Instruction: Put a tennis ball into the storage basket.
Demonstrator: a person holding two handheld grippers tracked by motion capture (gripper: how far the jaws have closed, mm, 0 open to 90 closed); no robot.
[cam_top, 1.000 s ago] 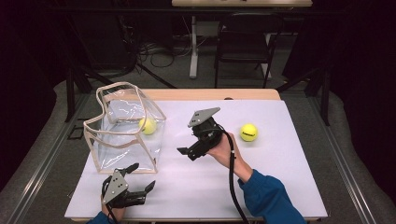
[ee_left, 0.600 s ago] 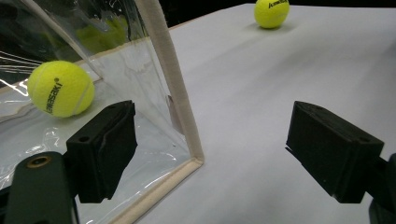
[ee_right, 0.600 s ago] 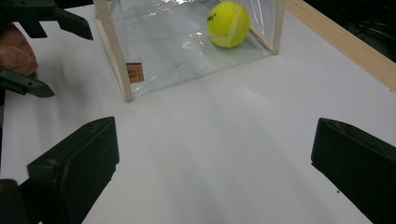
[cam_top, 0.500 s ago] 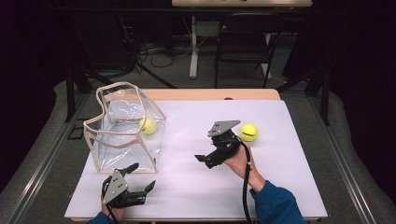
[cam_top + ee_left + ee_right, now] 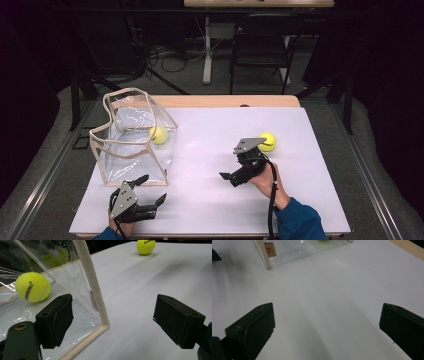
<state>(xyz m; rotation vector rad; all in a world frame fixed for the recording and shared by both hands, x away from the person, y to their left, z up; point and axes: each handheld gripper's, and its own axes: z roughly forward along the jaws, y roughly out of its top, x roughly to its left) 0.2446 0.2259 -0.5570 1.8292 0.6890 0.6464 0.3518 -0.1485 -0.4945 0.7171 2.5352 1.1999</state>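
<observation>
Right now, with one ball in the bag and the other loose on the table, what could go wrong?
1. The loose tennis ball lies beside the right gripper, whose open jaws point away from it; turning could knock it rolling.
2. The clear bag looks floppy; the left gripper is open close to its corner seam and may nudge it, so the ball inside could roll.
</observation>
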